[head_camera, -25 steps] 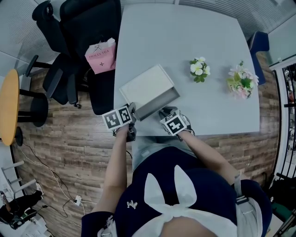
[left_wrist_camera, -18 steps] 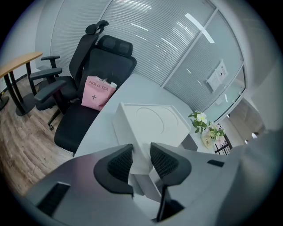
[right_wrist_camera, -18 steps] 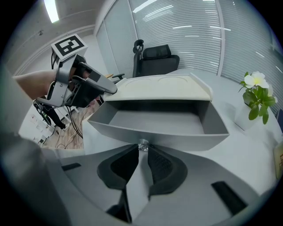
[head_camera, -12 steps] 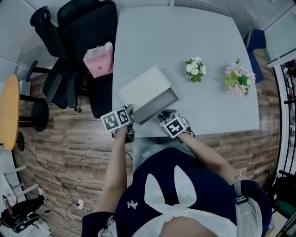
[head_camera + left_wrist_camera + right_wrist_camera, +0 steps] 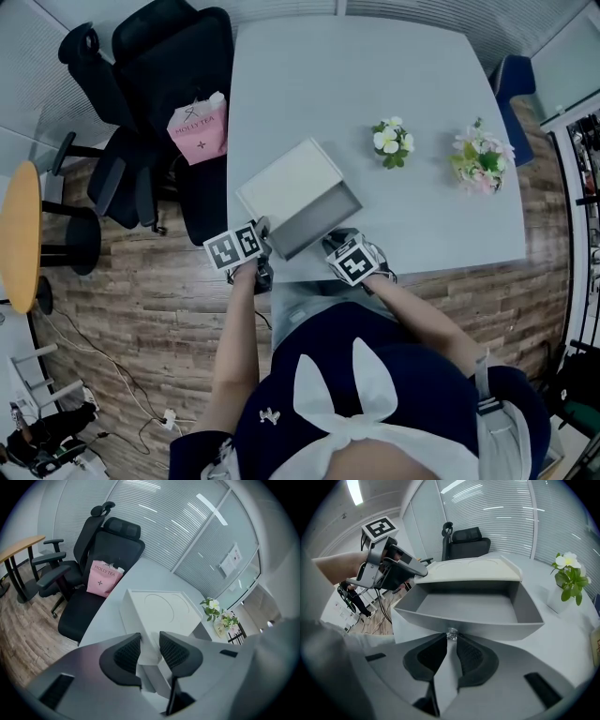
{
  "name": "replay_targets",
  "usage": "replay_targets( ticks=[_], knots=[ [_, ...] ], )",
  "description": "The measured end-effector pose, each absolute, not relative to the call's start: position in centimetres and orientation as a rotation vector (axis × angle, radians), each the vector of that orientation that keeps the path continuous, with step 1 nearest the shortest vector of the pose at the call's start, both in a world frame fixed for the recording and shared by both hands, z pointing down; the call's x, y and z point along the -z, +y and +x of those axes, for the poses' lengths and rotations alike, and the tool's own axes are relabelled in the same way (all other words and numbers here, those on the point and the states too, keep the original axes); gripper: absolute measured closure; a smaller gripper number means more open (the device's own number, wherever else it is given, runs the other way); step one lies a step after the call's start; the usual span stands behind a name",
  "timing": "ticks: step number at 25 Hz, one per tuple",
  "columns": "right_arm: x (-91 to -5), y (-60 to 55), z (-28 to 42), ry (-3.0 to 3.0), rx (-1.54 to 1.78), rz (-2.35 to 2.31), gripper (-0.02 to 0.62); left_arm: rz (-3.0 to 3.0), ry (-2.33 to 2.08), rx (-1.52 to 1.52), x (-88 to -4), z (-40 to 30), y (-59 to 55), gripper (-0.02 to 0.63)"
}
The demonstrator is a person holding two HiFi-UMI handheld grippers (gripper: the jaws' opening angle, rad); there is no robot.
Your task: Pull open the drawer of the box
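The white box (image 5: 291,183) sits near the table's front edge, and its grey drawer (image 5: 323,223) is pulled out toward me. In the right gripper view the drawer (image 5: 487,625) is empty inside. My right gripper (image 5: 451,639) is shut on the small clear knob (image 5: 451,633) on the drawer front. My left gripper (image 5: 149,640) is clamped on the near corner of the box (image 5: 159,611). In the head view the left gripper (image 5: 261,239) is at the box's left corner and the right gripper (image 5: 339,246) is at the drawer front.
Two small flower pots (image 5: 391,141) (image 5: 481,157) stand on the grey table (image 5: 375,75) to the right of the box. A black office chair (image 5: 159,103) holding a pink bag (image 5: 199,127) is at the table's left side. A round wooden table (image 5: 19,225) is further left.
The head view has drifted slightly. Both grippers, the box and the drawer keep their places relative to one another.
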State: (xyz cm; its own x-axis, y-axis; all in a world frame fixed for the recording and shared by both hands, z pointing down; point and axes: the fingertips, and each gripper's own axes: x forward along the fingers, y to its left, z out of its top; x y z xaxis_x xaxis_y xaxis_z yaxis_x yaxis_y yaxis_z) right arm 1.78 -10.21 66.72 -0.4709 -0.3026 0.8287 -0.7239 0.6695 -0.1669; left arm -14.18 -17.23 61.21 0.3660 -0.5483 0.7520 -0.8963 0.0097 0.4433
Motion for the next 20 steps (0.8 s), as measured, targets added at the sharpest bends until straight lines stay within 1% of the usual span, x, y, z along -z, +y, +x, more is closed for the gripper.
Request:
replay_targets(
  ticks=[20],
  knots=[
    [-67.6,-7.4,3.6,-2.041,-0.664,0.75,0.528,1.673,-1.288,-0.458,-61.3,-14.0,-17.3,0.465]
  ],
)
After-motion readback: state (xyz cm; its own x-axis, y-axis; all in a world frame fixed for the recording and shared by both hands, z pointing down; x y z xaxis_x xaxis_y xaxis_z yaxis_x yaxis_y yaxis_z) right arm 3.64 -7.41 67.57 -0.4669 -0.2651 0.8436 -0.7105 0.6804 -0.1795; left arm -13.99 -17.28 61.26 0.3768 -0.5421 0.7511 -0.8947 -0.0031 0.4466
